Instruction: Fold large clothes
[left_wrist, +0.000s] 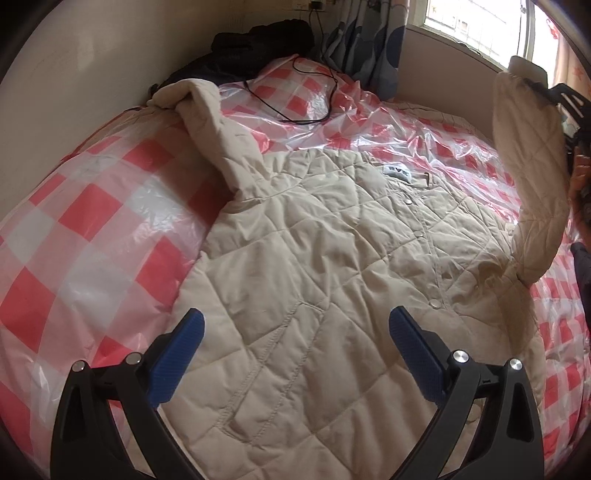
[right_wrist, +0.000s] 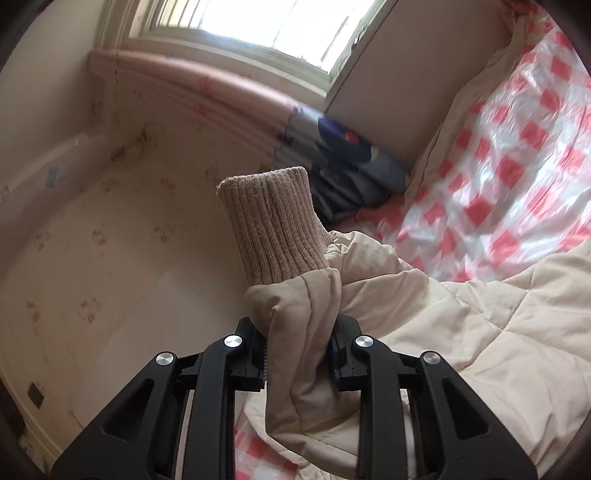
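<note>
Jacket: beige quilted padded jacket (left_wrist: 314, 258) spread on red-checked plastic-covered bed (left_wrist: 92, 221).
Left gripper (left_wrist: 295, 328): jaws wide apart above jacket.
Right gripper (right_wrist: 299, 354): clamped on raised sleeve (right_wrist: 295, 306) below ribbed cuff (right_wrist: 273, 225).

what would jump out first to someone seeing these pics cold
The big beige quilted jacket spread front-up over the red-and-white checked bed cover fills the left wrist view, with the open left claw hovering above its hem. In the right wrist view, the right claw is clamped on the jacket's sleeve, its ribbed knit cuff sticking up toward the window.
</note>
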